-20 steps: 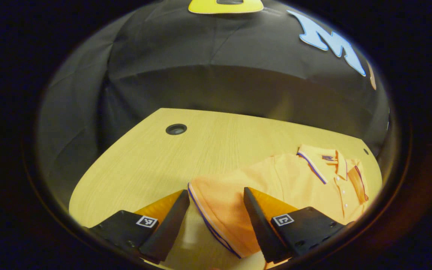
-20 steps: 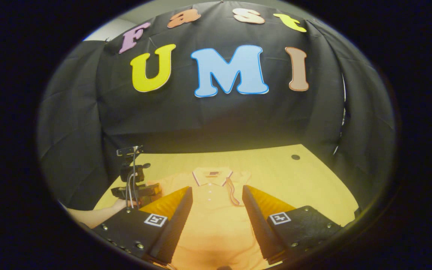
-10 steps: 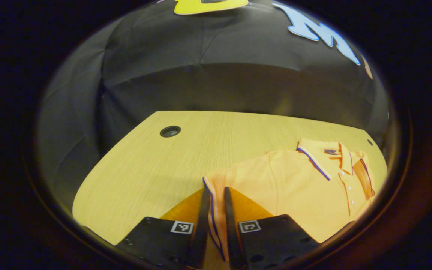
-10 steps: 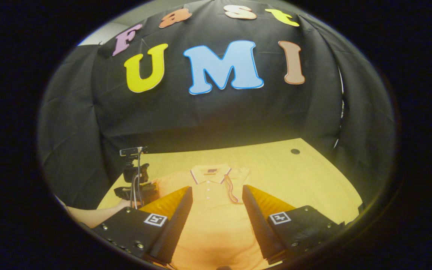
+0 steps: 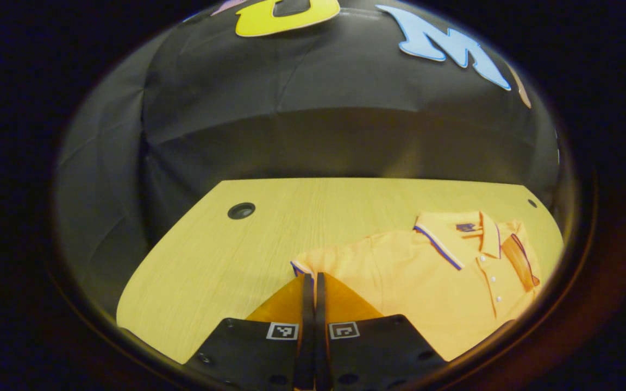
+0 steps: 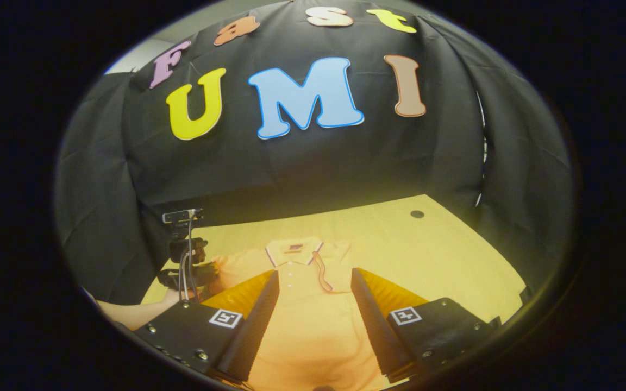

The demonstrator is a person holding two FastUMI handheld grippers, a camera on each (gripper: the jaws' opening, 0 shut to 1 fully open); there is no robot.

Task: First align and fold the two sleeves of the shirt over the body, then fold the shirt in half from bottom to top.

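On the wooden desk (image 5: 226, 255), an orange polo shirt (image 5: 443, 282) spread flat, collar (image 5: 449, 233) toward the booth wall. At the near sleeve (image 5: 318, 263), left tongs (image 5: 311, 288) pressed together on the striped cuff edge, cloth pinched between both fingers. Above the shirt's body, right tongs (image 6: 313, 293) held wide apart, touching nothing, placket buttons between the fingers. Far sleeve already lying folded across the chest beside the collar. At the desk's left edge in the right gripper view, the other handheld unit with a bare forearm (image 6: 128, 315) behind it.
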